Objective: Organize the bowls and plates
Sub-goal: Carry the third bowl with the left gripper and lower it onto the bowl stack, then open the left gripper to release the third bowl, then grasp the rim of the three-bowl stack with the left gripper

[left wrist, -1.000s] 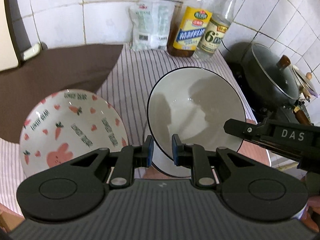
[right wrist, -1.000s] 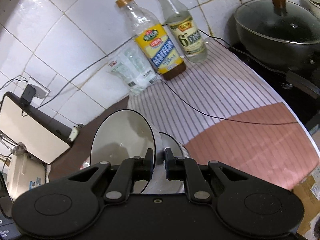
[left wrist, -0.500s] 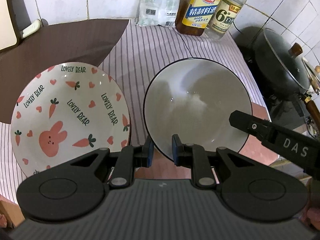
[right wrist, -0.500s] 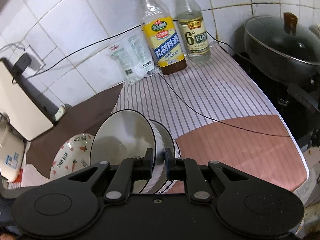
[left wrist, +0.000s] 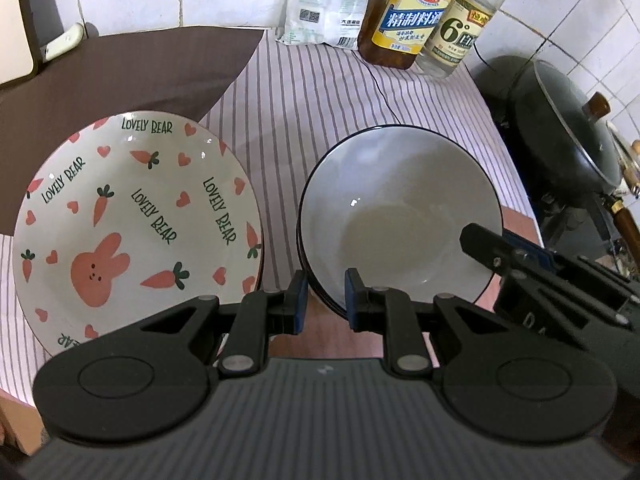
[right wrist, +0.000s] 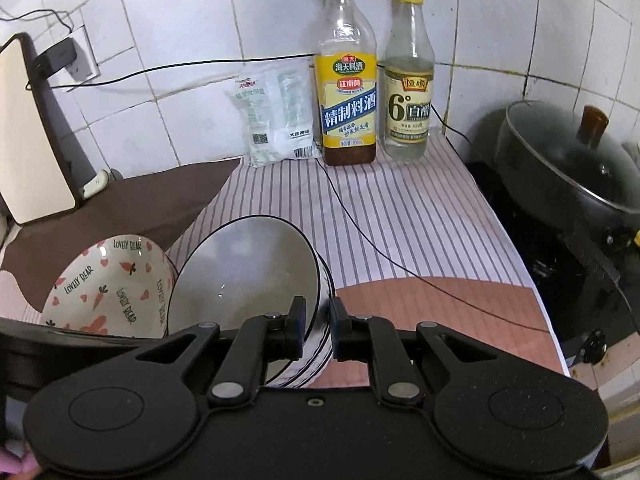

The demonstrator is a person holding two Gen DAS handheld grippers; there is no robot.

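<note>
A white bowl with a dark rim point(left wrist: 400, 216) sits nested in a stack of like bowls on the striped cloth; it also shows in the right wrist view point(right wrist: 244, 276). My left gripper point(left wrist: 326, 300) straddles the stack's near rim with its jaws a little apart from the bowl. My right gripper point(right wrist: 317, 328) is shut on the top bowl's right rim and also shows in the left wrist view point(left wrist: 520, 264). A carrot-and-rabbit plate point(left wrist: 132, 216) lies to the left of the bowls and shows in the right wrist view point(right wrist: 108, 280) too.
Two bottles point(right wrist: 346, 80) point(right wrist: 408, 80) and a white packet point(right wrist: 276, 116) stand at the tiled back wall. A lidded black pot point(right wrist: 568, 168) sits on the stove at right. A thin black cable point(right wrist: 380, 252) crosses the cloth. A brown mat point(left wrist: 120, 68) lies at back left.
The bowl has come down from tilted to level onto the stack. My left gripper's jaws have opened off its rim. Both cameras have tipped downward.
</note>
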